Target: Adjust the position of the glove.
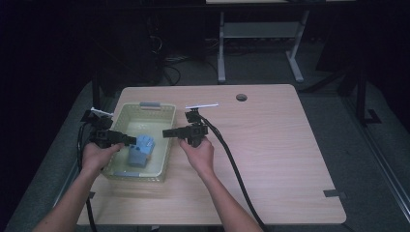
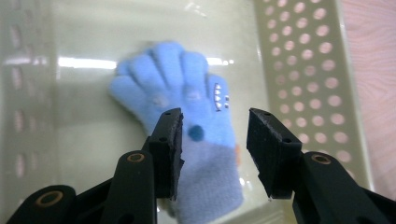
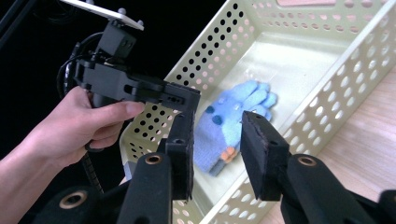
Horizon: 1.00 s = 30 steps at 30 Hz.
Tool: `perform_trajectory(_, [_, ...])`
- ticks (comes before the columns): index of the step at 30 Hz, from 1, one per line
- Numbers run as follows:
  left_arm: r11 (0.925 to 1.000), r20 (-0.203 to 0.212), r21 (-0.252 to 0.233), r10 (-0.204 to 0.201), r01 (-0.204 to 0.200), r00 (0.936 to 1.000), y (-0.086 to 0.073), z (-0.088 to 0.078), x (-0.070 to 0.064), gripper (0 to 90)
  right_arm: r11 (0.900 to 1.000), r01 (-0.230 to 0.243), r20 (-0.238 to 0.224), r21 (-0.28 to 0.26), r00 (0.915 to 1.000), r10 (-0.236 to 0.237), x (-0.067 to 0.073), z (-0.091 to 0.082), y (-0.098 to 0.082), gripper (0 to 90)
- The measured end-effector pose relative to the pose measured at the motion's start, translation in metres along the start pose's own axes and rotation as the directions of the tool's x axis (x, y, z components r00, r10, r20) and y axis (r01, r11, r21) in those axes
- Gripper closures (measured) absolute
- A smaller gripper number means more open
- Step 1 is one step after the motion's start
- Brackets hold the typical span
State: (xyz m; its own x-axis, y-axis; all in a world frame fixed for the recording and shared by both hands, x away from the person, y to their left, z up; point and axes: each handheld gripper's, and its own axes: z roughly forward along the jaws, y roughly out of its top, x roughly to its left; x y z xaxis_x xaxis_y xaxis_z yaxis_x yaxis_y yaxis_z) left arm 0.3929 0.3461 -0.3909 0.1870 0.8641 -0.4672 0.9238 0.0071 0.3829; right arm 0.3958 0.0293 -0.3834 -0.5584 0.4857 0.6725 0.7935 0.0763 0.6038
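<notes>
A light blue knitted glove [image 1: 141, 150] lies flat on the floor of a pale yellow perforated basket [image 1: 167, 116]. In the left gripper view the glove [image 2: 196, 126] has a grey-blue cuff toward the camera and fingers pointing away. My left gripper [image 2: 214, 140] hovers open just above the cuff, nothing between its jaws; from above, the left gripper [image 1: 131, 140] reaches over the basket's left wall. My right gripper [image 1: 166, 133] stands open over the basket's right rim. The right gripper [image 3: 215, 149] looks down on the glove [image 3: 229, 123] from above the basket wall [image 3: 327, 93].
The basket sits on the left part of a light wooden table [image 1: 270, 145], which has a round cable hole [image 1: 241, 97] near its far edge. Black cables [image 1: 232, 159] trail from both grippers. A table frame [image 1: 261, 43] stands on the dark floor beyond.
</notes>
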Motion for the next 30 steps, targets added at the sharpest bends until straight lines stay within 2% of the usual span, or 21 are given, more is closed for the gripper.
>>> perform_trajectory(7, [0.9995, 0.047, -0.031, 0.011, -0.010, 0.9988, 0.002, -0.004, -0.007, 54.2, 1.000, -0.013, 0.004, -0.003, 0.9999, 0.013, -0.009, -0.008, 0.000, 60.1])
perform_trajectory(10, [0.9989, 0.085, -0.047, 0.013, -0.009, 0.9963, 0.003, -0.005, -0.009, 54.0, 1.000, -0.020, 0.010, -0.014, 0.9998, 0.020, -0.014, -0.015, -0.001, 58.6])
perform_trajectory(15, [0.9969, 0.116, -0.076, 0.028, -0.019, 0.9929, 0.002, -0.006, -0.014, 52.0, 0.999, -0.037, 0.012, -0.035, 0.9992, 0.038, -0.023, -0.029, 0.001, 57.3])
perform_trajectory(20, [0.9965, 0.146, -0.082, 0.030, -0.019, 0.9889, 0.003, -0.006, -0.017, 49.0, 0.998, -0.049, 0.040, -0.048, 0.9979, 0.051, -0.032, -0.045, 0.002, 55.3])
perform_trajectory(23, [0.9947, 0.161, -0.098, 0.047, -0.032, 0.9858, 0.004, -0.008, -0.019, 48.3, 0.997, -0.061, 0.039, -0.052, 0.9973, 0.063, -0.035, -0.049, 0.002, 55.1])
perform_trajectory(30, [0.9900, 0.200, -0.131, 0.078, -0.052, 0.9768, 0.007, -0.011, -0.032, 45.9, 0.996, -0.060, 0.056, -0.059, 0.9965, 0.063, -0.042, -0.064, 0.002, 51.8])
